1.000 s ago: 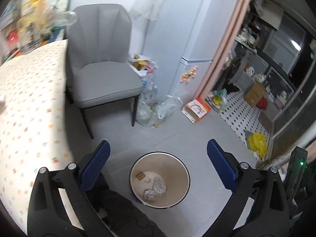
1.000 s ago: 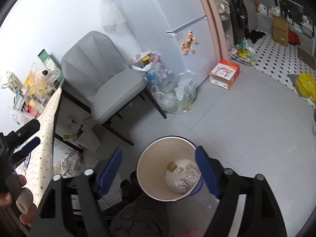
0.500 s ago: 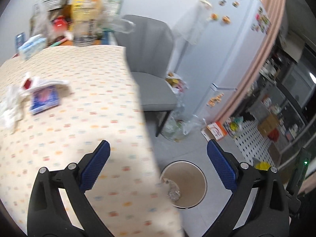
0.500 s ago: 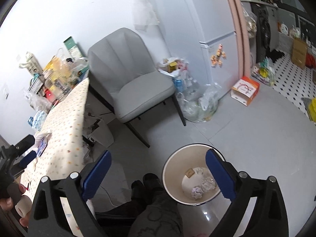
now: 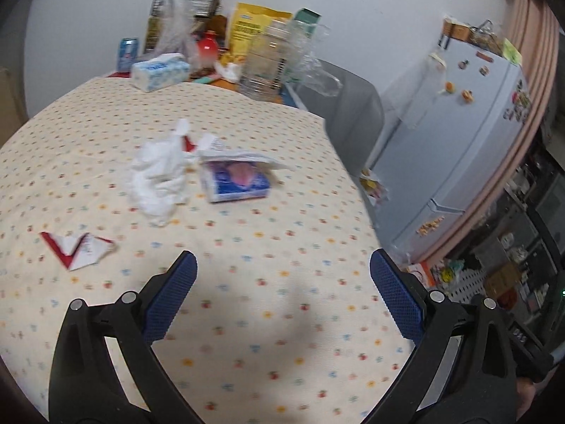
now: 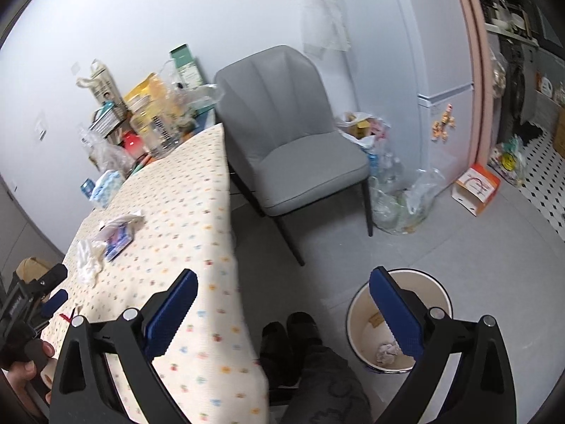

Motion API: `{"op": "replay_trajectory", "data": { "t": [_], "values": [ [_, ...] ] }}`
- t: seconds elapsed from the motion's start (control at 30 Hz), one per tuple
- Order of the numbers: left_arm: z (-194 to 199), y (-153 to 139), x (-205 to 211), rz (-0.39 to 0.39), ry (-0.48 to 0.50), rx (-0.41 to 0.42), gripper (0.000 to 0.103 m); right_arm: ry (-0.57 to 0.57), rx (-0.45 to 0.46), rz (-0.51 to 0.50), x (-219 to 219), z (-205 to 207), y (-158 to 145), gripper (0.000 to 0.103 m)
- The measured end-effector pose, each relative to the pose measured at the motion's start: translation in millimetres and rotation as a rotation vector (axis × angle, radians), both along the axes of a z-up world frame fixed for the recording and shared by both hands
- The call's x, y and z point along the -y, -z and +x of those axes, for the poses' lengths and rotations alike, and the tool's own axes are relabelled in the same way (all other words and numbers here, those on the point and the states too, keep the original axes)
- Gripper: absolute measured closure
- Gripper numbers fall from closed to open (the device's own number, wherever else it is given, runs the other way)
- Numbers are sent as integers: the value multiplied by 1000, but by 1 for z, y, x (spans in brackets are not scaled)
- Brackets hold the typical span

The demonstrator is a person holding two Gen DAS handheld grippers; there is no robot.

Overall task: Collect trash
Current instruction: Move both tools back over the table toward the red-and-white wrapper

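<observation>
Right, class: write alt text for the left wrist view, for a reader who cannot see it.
An open left gripper hovers over a dotted tablecloth with a crumpled white tissue, a blue packet and a red-and-white wrapper.

The tabletop (image 5: 289, 233) wears a cream cloth dotted with small red, yellow and blue motifs. On it lie a white crumpled tissue (image 5: 159, 180), a blue-and-pink packet (image 5: 236, 180) and a red-and-white wrapper (image 5: 76, 249). The chair (image 6: 300, 162) is grey, the bin (image 6: 363, 328) cream inside, and both grippers have blue pads (image 5: 169, 300) on black frames.
</observation>
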State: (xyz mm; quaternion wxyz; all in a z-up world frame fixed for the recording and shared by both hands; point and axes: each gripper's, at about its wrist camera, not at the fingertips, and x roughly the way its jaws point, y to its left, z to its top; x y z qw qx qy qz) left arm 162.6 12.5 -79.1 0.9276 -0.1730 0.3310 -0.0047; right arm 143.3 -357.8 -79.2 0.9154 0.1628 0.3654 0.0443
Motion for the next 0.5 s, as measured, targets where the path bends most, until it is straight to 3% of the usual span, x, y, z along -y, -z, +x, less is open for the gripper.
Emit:
{"op": "replay_trajectory", "data": {
  "t": [0.5],
  "values": [
    [-39,12,-83,-12,-134,0,6,-147,34,-41,-78,6,-21,8]
  ]
}}
